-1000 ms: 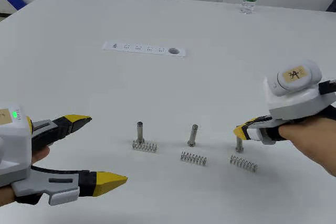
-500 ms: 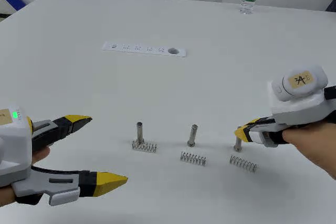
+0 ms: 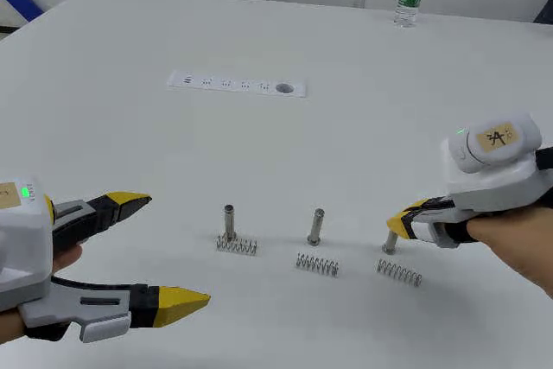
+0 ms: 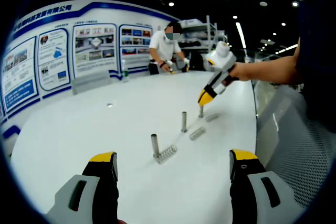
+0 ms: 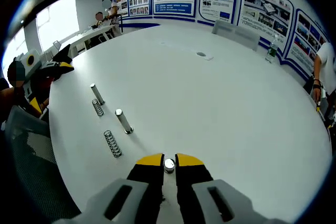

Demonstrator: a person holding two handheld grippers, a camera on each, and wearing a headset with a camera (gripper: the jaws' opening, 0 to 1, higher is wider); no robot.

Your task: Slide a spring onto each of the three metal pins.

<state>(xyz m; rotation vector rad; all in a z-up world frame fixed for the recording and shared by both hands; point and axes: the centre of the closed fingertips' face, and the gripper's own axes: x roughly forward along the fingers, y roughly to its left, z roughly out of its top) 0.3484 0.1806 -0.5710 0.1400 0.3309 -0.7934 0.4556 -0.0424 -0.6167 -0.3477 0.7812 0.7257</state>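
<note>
Head view: within the last second the yellow-tipped right gripper (image 3: pixel 399 224), right of centre, has sunk slightly, so its tips now sit at the head of the rightmost steel pin (image 3: pixel 390 245). The thin wire-coil spring (image 3: pixel 399 272) just below that pin lies flat on the white table (image 3: pixel 363 136), unmoved. The left gripper (image 3: pixel 173 250), lower left, has stayed put, jaws spread wide.

Left gripper view: its own jaws stand far apart at the bottom, holding nothing. The right gripper's tip meets the farthest pin, upper centre.

Right gripper view: the jaws are closed on the pin's head, bottom centre. The pin looks secured for threading, but no spring is on yet.
</note>
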